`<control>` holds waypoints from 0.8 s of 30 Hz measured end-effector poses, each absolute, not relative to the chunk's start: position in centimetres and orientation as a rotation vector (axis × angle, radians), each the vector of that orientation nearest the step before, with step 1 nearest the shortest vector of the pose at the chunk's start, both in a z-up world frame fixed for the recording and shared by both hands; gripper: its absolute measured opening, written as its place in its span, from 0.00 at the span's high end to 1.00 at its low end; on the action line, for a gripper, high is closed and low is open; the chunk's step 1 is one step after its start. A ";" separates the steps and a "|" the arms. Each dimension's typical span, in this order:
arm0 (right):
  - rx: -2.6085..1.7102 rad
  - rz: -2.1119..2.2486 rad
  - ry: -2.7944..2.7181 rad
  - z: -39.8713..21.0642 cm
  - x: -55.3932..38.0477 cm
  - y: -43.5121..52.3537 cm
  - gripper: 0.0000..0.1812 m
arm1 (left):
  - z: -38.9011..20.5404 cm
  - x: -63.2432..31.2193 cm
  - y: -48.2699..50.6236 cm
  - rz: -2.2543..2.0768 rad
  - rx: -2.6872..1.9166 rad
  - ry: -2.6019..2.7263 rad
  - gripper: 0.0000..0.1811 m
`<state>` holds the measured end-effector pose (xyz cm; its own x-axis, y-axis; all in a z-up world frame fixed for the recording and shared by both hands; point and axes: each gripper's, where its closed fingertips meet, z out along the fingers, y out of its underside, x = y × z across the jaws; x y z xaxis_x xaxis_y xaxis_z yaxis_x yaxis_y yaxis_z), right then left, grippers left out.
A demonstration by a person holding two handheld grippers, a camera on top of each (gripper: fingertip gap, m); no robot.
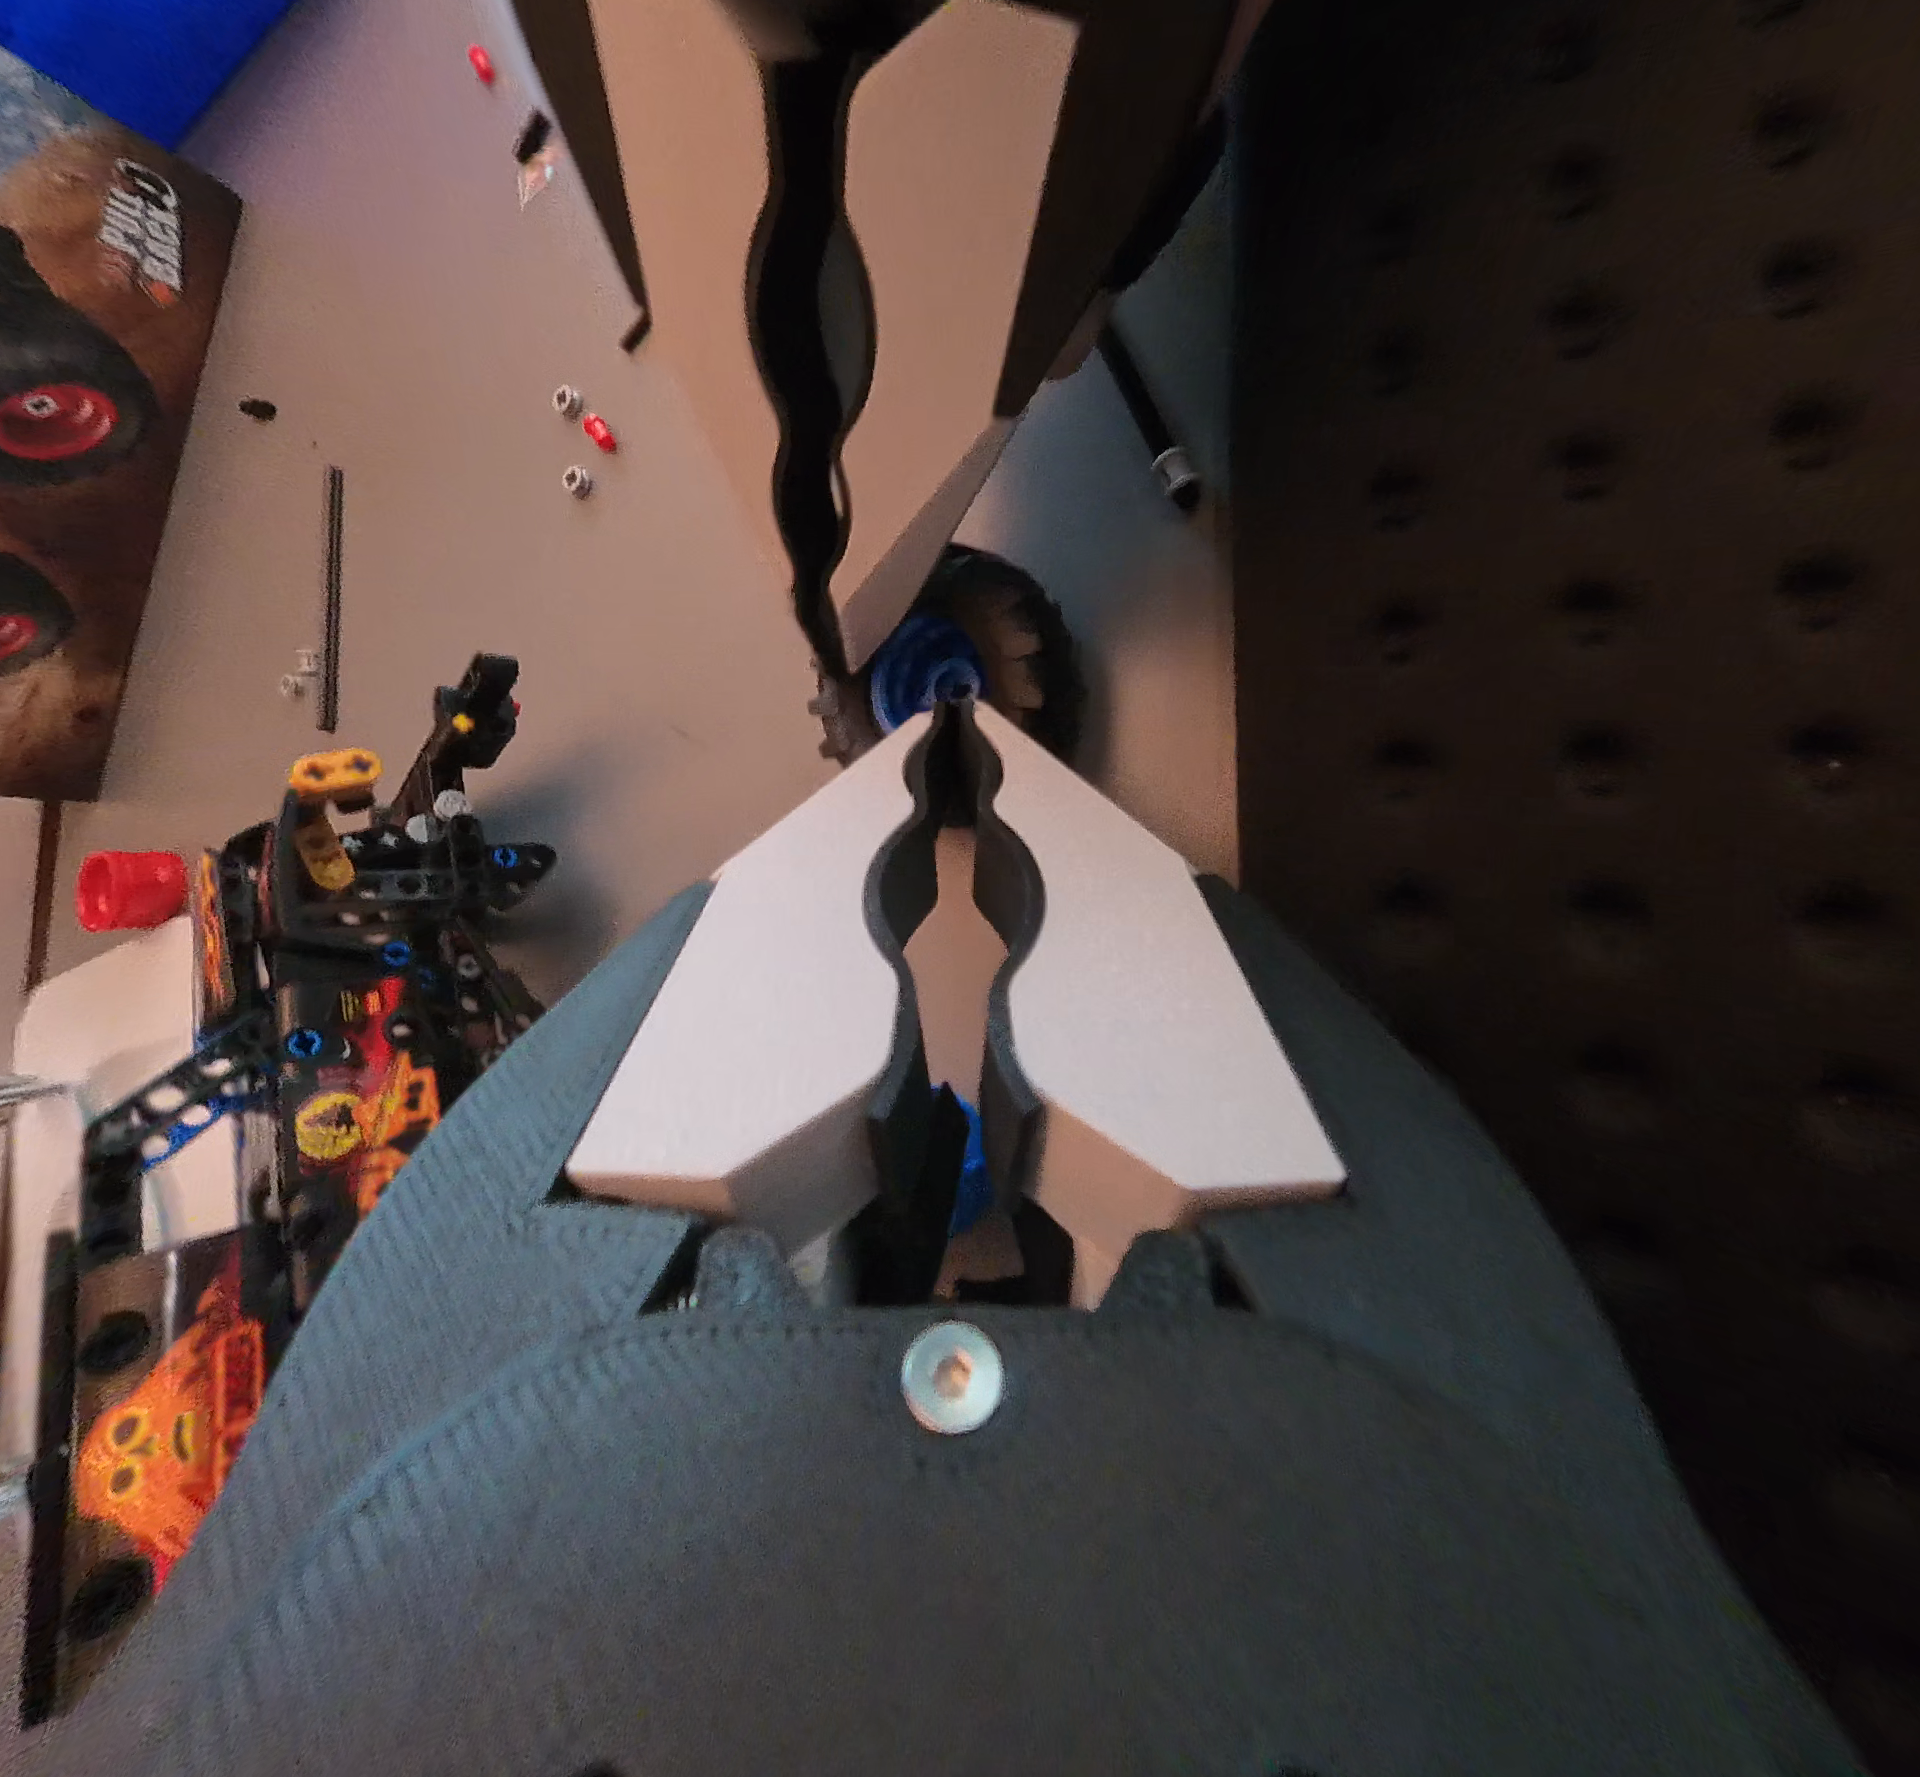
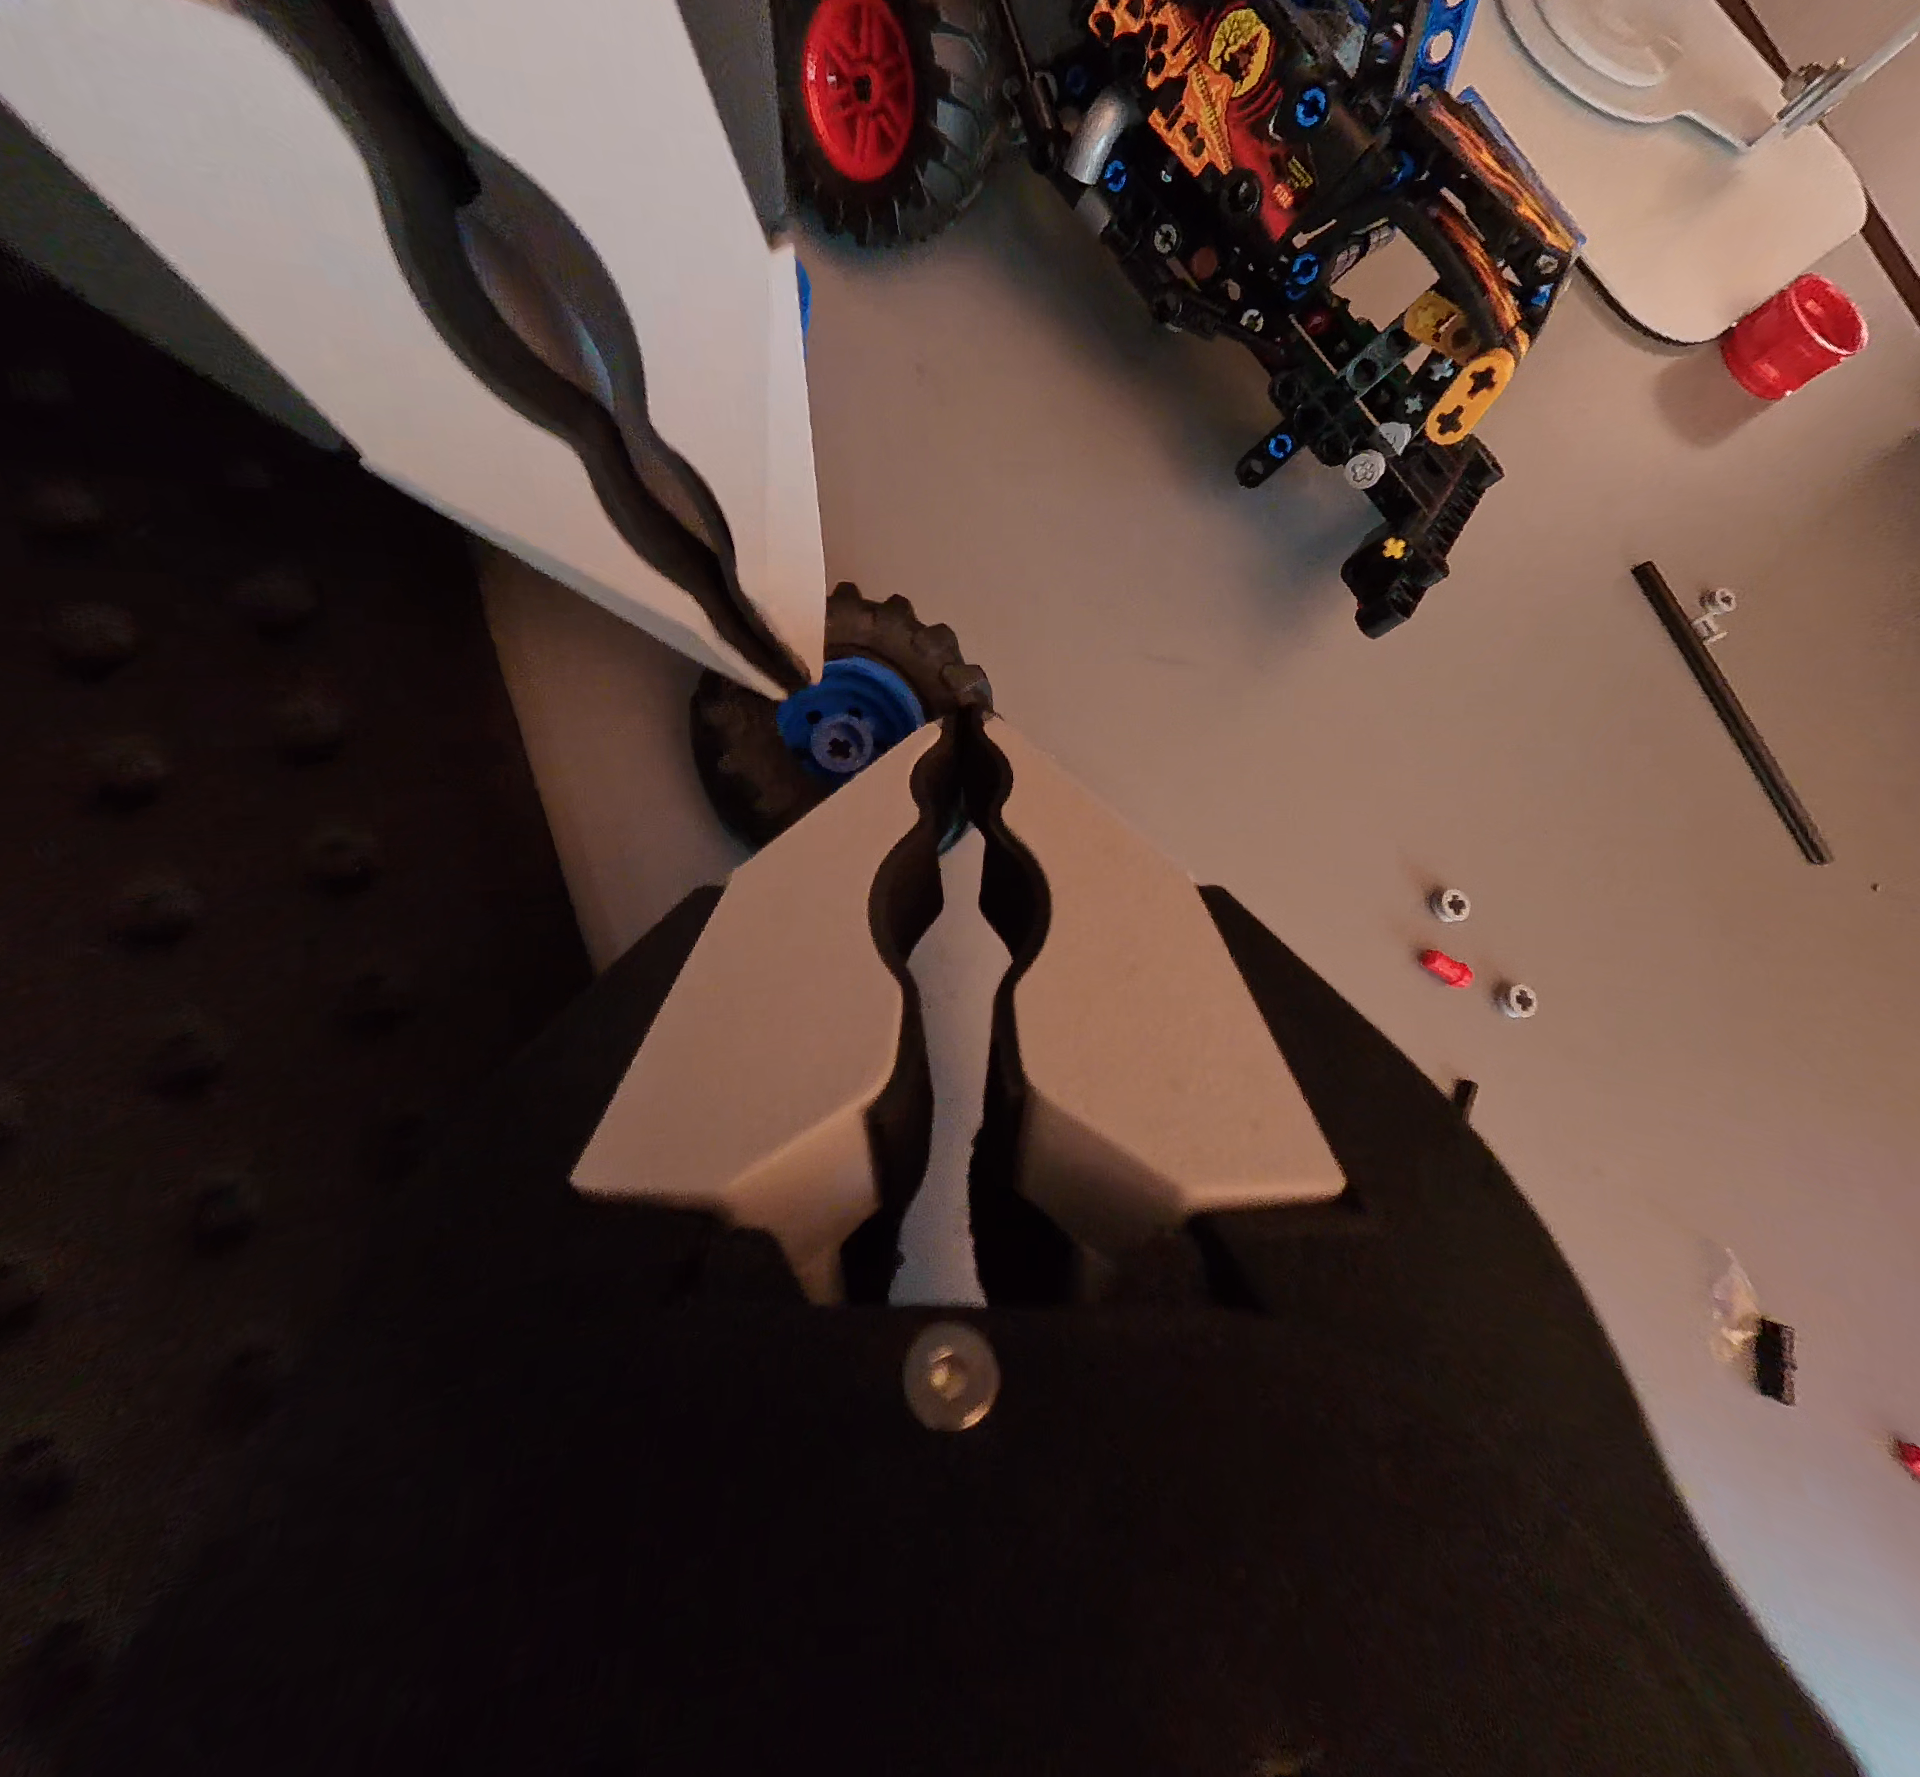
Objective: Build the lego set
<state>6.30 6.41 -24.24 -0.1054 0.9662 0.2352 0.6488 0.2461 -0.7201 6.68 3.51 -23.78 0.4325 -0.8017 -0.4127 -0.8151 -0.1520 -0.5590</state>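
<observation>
A small wheel with a blue rim (image 2: 847, 719) and a black tyre (image 2: 894, 626) is held between both grippers, just above the table edge. My left gripper (image 1: 956, 704) is shut on the blue rim (image 1: 920, 667); it enters the right wrist view (image 2: 795, 683) from the upper left. My right gripper (image 2: 966, 709) is shut on the tyre's knobbly edge; it enters the left wrist view (image 1: 831, 662) from above. The partly built black, orange and blue truck (image 2: 1299, 169) stands on the table and carries a red-rimmed wheel (image 2: 862, 80). The truck also shows in the left wrist view (image 1: 353, 1000).
A loose red rim (image 2: 1792, 335) lies beside a white tray (image 2: 1714, 200). A black axle (image 2: 1730, 725), small grey bushes (image 2: 1452, 904) and a red pin (image 2: 1446, 967) lie on the table. The set's box (image 1: 73, 460) lies at the far left. A dark perforated mat (image 2: 208, 792) borders the table.
</observation>
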 end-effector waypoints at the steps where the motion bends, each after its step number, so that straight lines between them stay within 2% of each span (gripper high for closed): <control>1: -1.476 0.601 -1.830 -24.2 6.3 6.4 1.00 | -23.8 6.5 3.4 0.002 -1.949 1.352 0.99; 18: -1.475 0.603 -1.833 -24.2 6.0 6.1 1.00 | -24.0 7.0 2.7 0.231 -1.859 1.606 0.99; 24: -1.501 0.632 -1.836 -22.3 7.2 6.1 1.00 | -23.9 7.4 2.5 0.161 -1.940 1.524 0.99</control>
